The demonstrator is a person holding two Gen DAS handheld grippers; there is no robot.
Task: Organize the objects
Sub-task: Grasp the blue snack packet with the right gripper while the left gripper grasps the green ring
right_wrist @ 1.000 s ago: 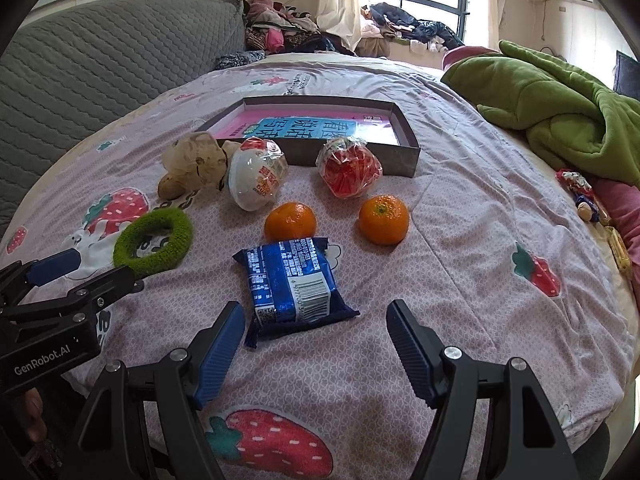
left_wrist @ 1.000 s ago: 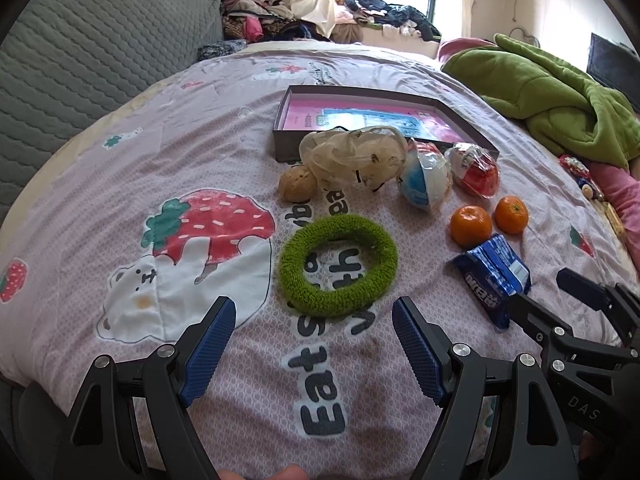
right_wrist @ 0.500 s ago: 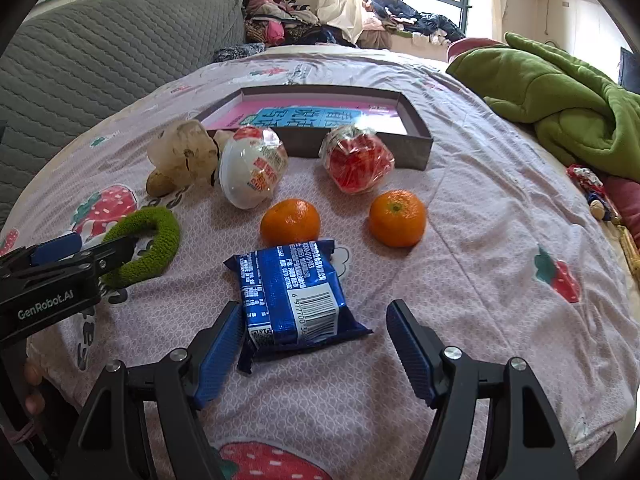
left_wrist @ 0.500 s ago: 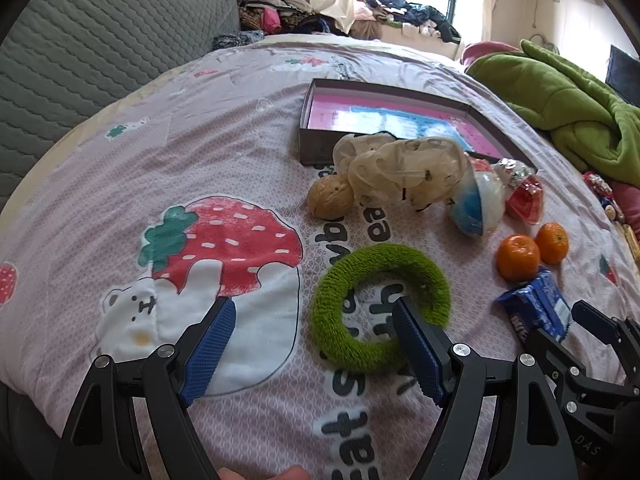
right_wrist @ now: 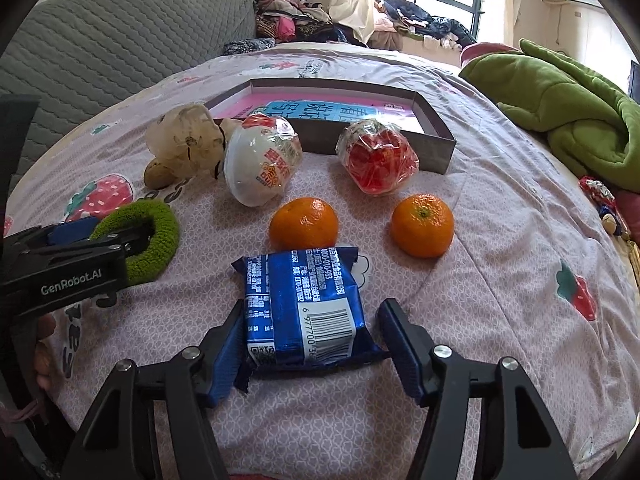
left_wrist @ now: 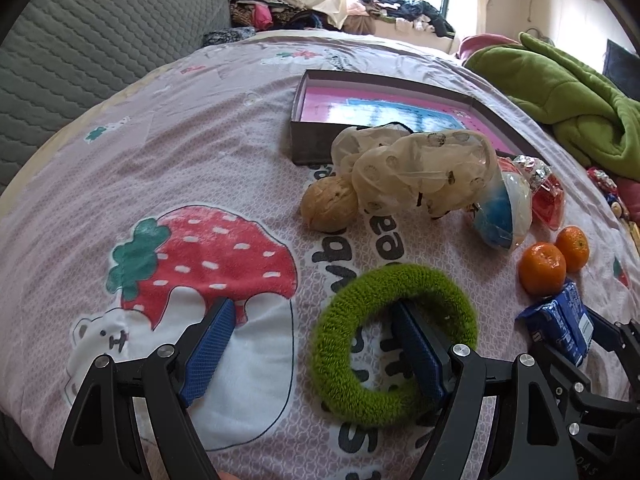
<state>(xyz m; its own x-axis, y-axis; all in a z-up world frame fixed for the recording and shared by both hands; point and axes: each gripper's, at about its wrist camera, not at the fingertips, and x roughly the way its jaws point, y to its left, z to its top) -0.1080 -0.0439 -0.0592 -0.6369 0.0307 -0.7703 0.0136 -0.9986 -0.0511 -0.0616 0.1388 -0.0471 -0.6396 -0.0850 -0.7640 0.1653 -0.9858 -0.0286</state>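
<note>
A fuzzy green ring (left_wrist: 360,392) lies on the bedspread; it also shows in the right wrist view (right_wrist: 158,236). My left gripper (left_wrist: 316,356) is open, its right finger inside the ring's hole and its left finger outside on the ring's left. My right gripper (right_wrist: 310,354) is open, its fingers on either side of a blue snack packet (right_wrist: 302,312). Beyond are two oranges (right_wrist: 304,222) (right_wrist: 422,224), a white wrapped ball (right_wrist: 260,168), a red wrapped ball (right_wrist: 378,160), a beige hair scrunchie (left_wrist: 416,168) and a walnut (left_wrist: 328,208). A shallow dark box (right_wrist: 436,148) with a pink floor stands behind them.
A green blanket (right_wrist: 568,112) is heaped at the right. A grey quilted headboard (left_wrist: 80,40) rises at the left. Clothes are piled under the window at the back. Small toys (right_wrist: 600,200) lie at the bed's right edge.
Both grippers have moved forward and down. The left gripper's right finger has gone into the green ring. The blue packet now sits between the right gripper's fingers.
</note>
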